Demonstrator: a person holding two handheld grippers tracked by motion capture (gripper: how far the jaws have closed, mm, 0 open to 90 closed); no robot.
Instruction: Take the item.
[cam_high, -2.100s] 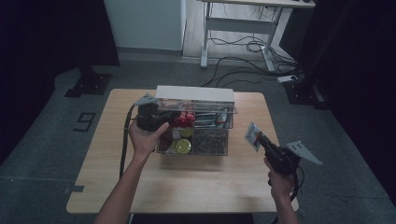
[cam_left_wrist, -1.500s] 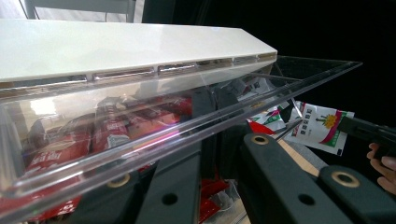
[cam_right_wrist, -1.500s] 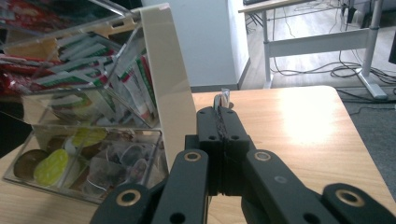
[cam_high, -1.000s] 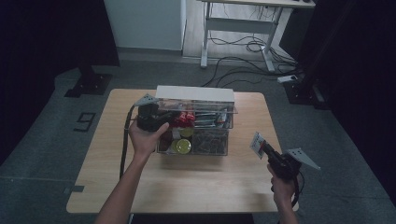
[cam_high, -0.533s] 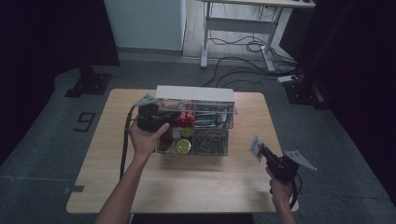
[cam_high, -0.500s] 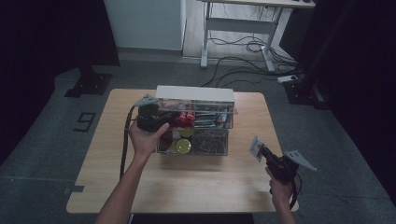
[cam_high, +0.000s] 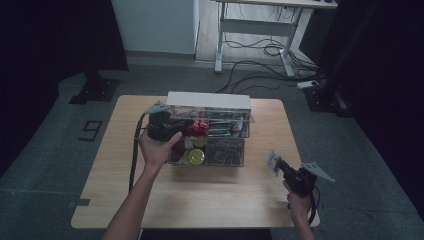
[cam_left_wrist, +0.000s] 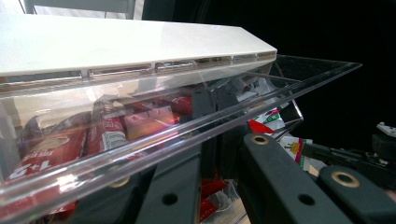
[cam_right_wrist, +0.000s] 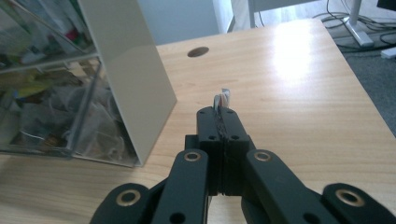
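A clear plastic organiser box (cam_high: 220, 150) with a white back (cam_high: 207, 99) stands mid-table, full of red packets (cam_high: 196, 128) and other small items. My left gripper (cam_high: 172, 125) reaches into its upper tier from the left. In the left gripper view its jaws (cam_left_wrist: 217, 116) pass under the box's clear rim (cam_left_wrist: 289, 88) beside red packets (cam_left_wrist: 107, 133); the glare hides their state. My right gripper (cam_high: 279, 166) hovers near the table's front right, shut on a small white printed packet (cam_high: 273, 162). The packet (cam_right_wrist: 222, 99) sticks up from the closed jaws (cam_right_wrist: 222, 114).
The wooden table (cam_high: 210, 200) has a cable hole (cam_right_wrist: 198, 51) near its far edge. The box's white side panel (cam_right_wrist: 126, 70) stands left of my right gripper. A white desk (cam_high: 260, 25) and floor cables (cam_high: 270, 50) lie beyond the table.
My right gripper, with the packet in it, has drifted down toward the table's front right corner. The left gripper and the box have stayed still.
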